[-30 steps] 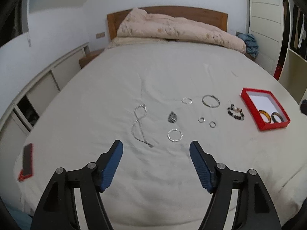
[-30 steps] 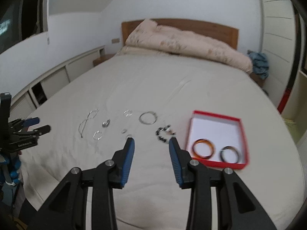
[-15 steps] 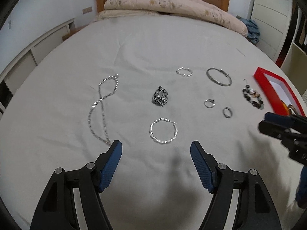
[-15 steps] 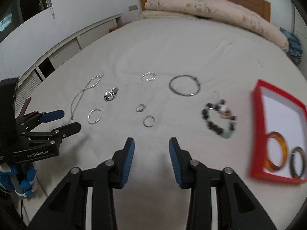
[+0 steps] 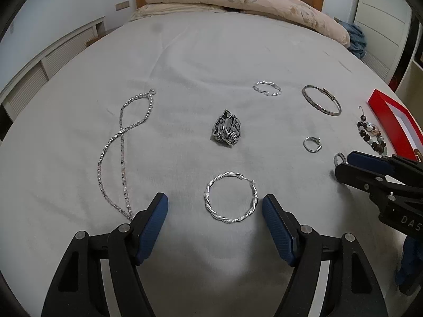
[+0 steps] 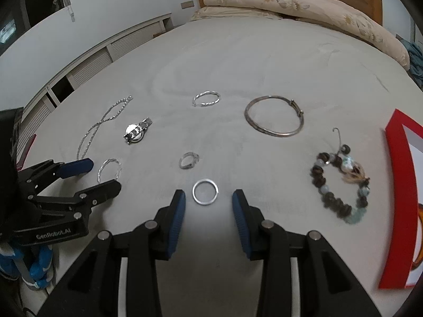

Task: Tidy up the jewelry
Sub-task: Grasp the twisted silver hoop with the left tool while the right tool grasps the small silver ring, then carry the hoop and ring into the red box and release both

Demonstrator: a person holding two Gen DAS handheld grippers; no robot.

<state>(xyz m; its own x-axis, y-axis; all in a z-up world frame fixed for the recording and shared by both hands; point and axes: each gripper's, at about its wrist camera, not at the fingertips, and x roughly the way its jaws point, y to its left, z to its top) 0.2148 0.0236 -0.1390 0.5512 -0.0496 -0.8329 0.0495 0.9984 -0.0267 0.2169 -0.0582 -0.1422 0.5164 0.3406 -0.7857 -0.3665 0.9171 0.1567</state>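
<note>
White bedsheet (image 5: 211, 60), jewelry now close below both tools. Left hand-held gripper (image 5: 214, 218) has descended, spread wide around twisted silver hoop (image 5: 230, 201), untouched. Right hand-held gripper (image 6: 208, 215), lowered likewise, half spread beside plain ring (image 6: 205, 191). Pickups appear imminent; red box (image 6: 396, 185) awaits.
</note>
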